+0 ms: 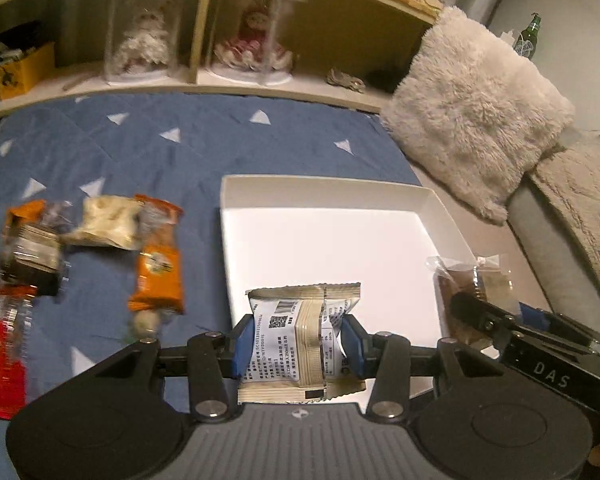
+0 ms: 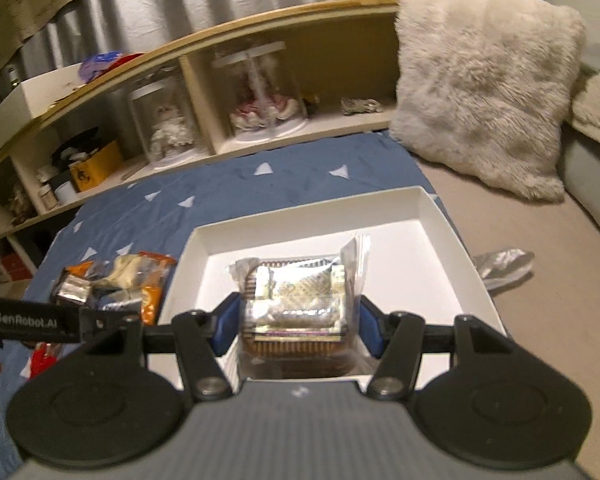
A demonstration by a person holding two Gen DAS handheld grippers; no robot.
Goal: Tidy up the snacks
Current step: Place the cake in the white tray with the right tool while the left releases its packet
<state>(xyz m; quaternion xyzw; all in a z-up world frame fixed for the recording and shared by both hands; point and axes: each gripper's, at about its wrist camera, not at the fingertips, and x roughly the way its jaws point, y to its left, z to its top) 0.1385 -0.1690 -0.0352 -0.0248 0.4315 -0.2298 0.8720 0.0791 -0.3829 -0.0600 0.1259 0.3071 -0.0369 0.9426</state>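
Loose snack packets (image 1: 152,276) in orange, red and cream lie left on the blue quilt (image 1: 204,148). The left gripper (image 1: 300,344) clamps a beige barcoded packet (image 1: 302,336) over the white tray (image 1: 324,194). The right gripper (image 2: 296,326), marked "DAS", clasps a clear-wrapped brown snack (image 2: 296,300) above the tray's right side.

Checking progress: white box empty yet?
Looks empty: white box floor is bare; both snacks, beige packet and clear packet, are held in the fingers.
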